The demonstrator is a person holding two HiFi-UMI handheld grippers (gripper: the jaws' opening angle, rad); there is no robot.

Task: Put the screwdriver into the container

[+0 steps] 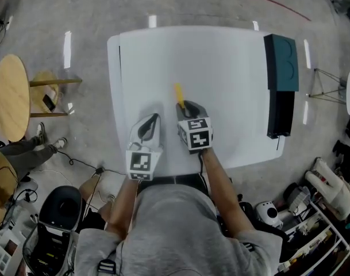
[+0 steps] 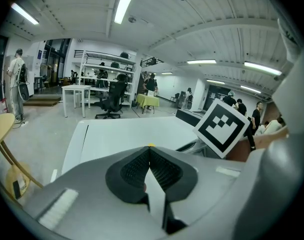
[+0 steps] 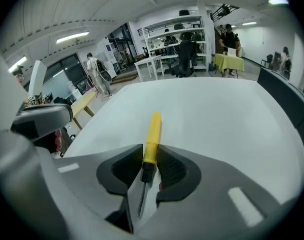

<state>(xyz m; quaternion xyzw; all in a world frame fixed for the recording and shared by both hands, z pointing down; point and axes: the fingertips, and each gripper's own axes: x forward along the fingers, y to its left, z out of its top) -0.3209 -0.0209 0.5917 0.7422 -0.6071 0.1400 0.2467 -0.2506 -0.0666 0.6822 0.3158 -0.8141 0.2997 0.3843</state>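
Note:
A screwdriver (image 1: 179, 94) with a yellow handle and a thin dark shaft lies on the white table (image 1: 220, 68). My right gripper (image 1: 189, 105) is over its shaft end. In the right gripper view the screwdriver (image 3: 152, 134) lies between the two pads of the right gripper (image 3: 150, 151), which flank the handle closely without clearly pressing it. A dark teal container (image 1: 281, 62) sits at the table's right edge, far from both grippers. My left gripper (image 1: 153, 119) hovers beside the right one; its pads meet in the left gripper view (image 2: 149, 151) with nothing held.
A black box (image 1: 281, 114) lies just nearer than the teal container. A round wooden stool (image 1: 8, 96) stands left of the table, and equipment clutters the floor at bottom right (image 1: 312, 200). People and office furniture fill the far room (image 2: 112, 91).

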